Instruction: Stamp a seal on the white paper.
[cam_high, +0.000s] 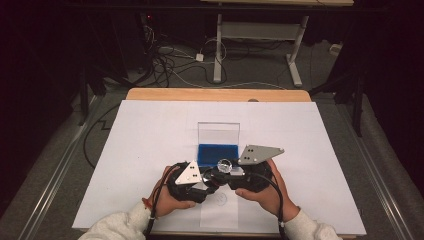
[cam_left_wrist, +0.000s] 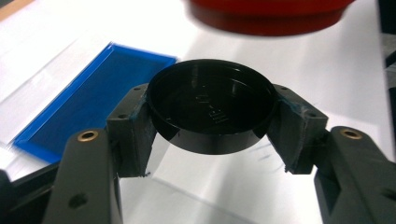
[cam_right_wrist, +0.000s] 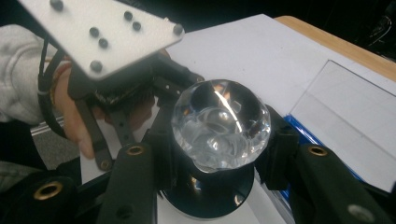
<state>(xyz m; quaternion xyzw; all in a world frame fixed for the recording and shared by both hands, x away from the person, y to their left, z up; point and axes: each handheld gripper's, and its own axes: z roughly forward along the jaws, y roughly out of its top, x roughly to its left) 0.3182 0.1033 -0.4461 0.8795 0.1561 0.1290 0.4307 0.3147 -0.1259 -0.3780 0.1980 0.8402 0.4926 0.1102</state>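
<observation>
White paper covers the wooden table (cam_high: 215, 94), and near the person's edge of it the two grippers meet over a small assembly. At the centre is a clear faceted crystal ball (cam_right_wrist: 220, 123), sitting just above a round black base (cam_left_wrist: 211, 109). The ball looks like solid glass: probably heavy for its size, hard, slick and liable to chip if it drops or knocks the base. The right gripper (cam_high: 239, 172) holds it across its widest part, jaws partly spread, pads on opposite sides; that is the safest hold, since a grip higher or lower would likely squeeze it out. The base looks like light, stiff, glossy plastic with a straight rim, and the left gripper (cam_high: 207, 180) is clamped on that rim from both sides, which seems a firm hold. Just beyond the ball, farther from the person, lies an open case (cam_high: 218, 135) with a blue lining and a clear lid standing upright. A red rounded edge (cam_left_wrist: 268, 16), blurred, sits close above the base in the left gripper view; I cannot tell what it is.
</observation>
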